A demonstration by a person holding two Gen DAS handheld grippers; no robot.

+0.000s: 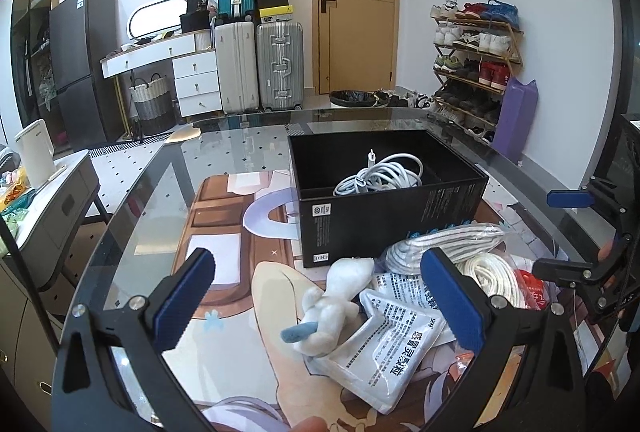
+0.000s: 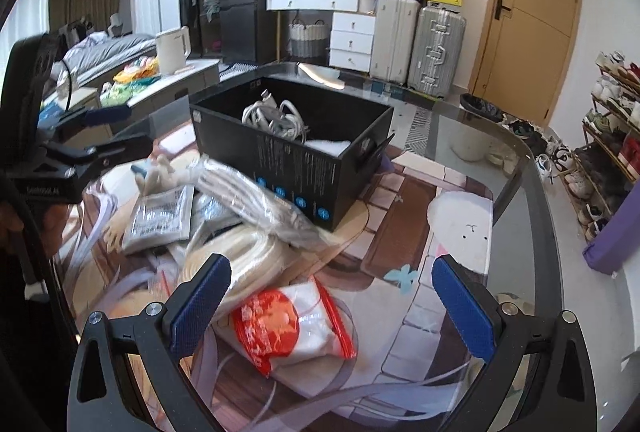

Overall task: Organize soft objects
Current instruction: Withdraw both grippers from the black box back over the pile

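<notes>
Open room is found on the table (image 1: 144, 192) left of the black box (image 1: 384, 228), where only the flat printed mat (image 1: 224, 216) lies. The box's top is open, and only a coiled white cable (image 1: 380, 172) is seen at its far side. Passage in front of the box is blocked by a pile: a plush toy (image 1: 332, 304), white sachets (image 1: 384, 348), a bagged cord (image 1: 444, 244) and a rope coil (image 1: 496, 276). On the pile's right, bare mat is left beyond the red-printed bag (image 2: 288, 328).

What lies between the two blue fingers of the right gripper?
In the right wrist view, a red-and-white plastic pouch lies on the table between the open right gripper's fingers, nearer the left one, ungrasped.
</notes>
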